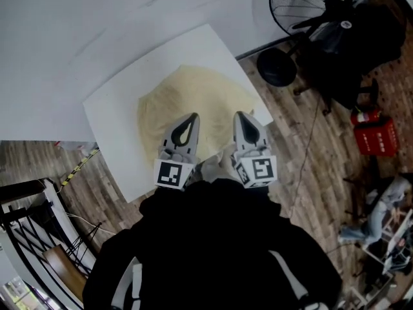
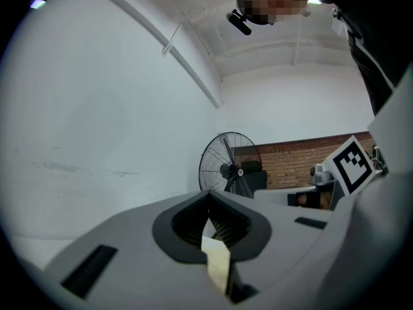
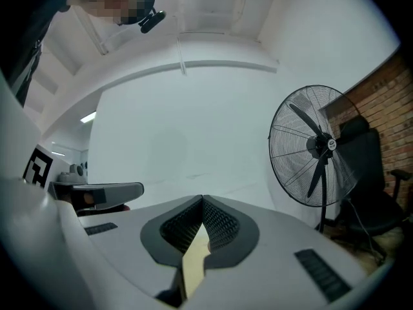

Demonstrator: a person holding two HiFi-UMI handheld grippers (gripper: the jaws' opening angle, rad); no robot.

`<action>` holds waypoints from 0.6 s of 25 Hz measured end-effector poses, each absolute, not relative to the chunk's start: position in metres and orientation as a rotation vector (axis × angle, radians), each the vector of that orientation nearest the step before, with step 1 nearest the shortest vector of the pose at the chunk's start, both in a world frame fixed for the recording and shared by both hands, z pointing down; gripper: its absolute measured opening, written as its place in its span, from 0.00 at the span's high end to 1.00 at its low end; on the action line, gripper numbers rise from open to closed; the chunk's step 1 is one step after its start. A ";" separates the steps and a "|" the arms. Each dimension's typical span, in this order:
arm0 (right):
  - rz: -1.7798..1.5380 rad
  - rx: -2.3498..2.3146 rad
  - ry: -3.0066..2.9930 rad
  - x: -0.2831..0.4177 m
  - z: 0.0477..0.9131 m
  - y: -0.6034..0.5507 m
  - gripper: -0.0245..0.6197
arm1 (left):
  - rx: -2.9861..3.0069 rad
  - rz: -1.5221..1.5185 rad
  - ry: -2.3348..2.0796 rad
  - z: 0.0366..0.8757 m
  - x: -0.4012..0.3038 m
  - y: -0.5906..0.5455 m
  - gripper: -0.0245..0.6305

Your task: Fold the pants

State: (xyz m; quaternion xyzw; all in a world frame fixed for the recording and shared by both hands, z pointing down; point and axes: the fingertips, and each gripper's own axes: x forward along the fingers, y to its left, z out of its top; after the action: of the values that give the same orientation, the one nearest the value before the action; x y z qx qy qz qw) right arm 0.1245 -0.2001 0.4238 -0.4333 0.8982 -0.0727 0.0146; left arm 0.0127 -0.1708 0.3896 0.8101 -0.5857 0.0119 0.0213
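Observation:
Cream-coloured pants point(image 1: 193, 99) lie bunched on a white table point(image 1: 122, 102) in the head view. Both grippers are held close to my body over the pants' near edge, their jaws pointing away from me. The left gripper point(image 1: 193, 117) is shut, and in its own view a cream strip of fabric point(image 2: 217, 263) is pinched between the jaws of this gripper point(image 2: 208, 197). The right gripper point(image 1: 239, 115) is shut too, with a similar cream strip point(image 3: 193, 260) caught in this gripper point(image 3: 202, 200). Both gripper views look level at the wall, so the table is hidden there.
A large floor fan point(image 1: 303, 5) stands beyond the table's right corner, with a black chair point(image 1: 361, 37) and a red crate point(image 1: 374, 134) further right. A metal rack point(image 1: 32, 237) stands at lower left. A person point(image 1: 381, 215) sits at far right.

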 end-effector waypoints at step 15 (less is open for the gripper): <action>-0.444 -1.659 2.858 0.148 0.526 -0.274 0.96 | 2.621 0.539 -1.478 0.491 0.019 -0.293 0.96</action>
State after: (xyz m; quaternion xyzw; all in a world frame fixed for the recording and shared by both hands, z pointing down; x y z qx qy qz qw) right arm 0.1481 -0.2739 0.5261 -0.4953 0.8532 -0.1327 -0.0962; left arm 0.0188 -0.2929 0.4914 0.8566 -0.4830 0.1762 0.0426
